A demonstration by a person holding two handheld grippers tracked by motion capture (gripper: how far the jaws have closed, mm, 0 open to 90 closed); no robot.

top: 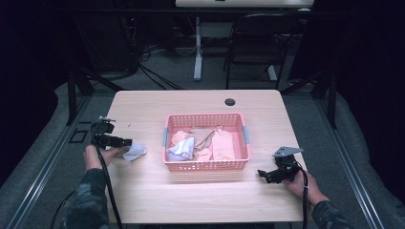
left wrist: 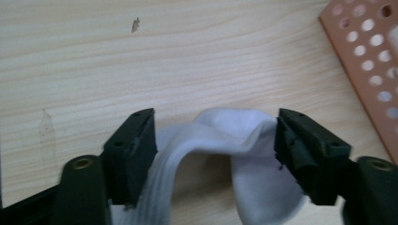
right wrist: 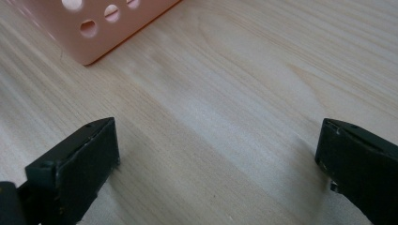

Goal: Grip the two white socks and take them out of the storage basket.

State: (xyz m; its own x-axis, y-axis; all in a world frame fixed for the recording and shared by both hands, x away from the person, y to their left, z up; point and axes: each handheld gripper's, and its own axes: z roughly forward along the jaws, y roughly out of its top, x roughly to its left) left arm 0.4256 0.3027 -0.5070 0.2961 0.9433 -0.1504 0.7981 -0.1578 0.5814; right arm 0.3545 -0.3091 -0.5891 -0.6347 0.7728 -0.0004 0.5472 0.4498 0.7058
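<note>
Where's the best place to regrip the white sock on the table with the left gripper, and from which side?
Probably the raised fold in the middle of the white sock, where it humps up off the table. Come straight down from above, one jaw either side of the hump: the left gripper already stands open astride it. The flatter ends lie against the wood and offer less to pinch.

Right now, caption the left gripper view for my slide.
Open left gripper straddling a crumpled white sock on the wooden table, pink basket at the edge.
</note>
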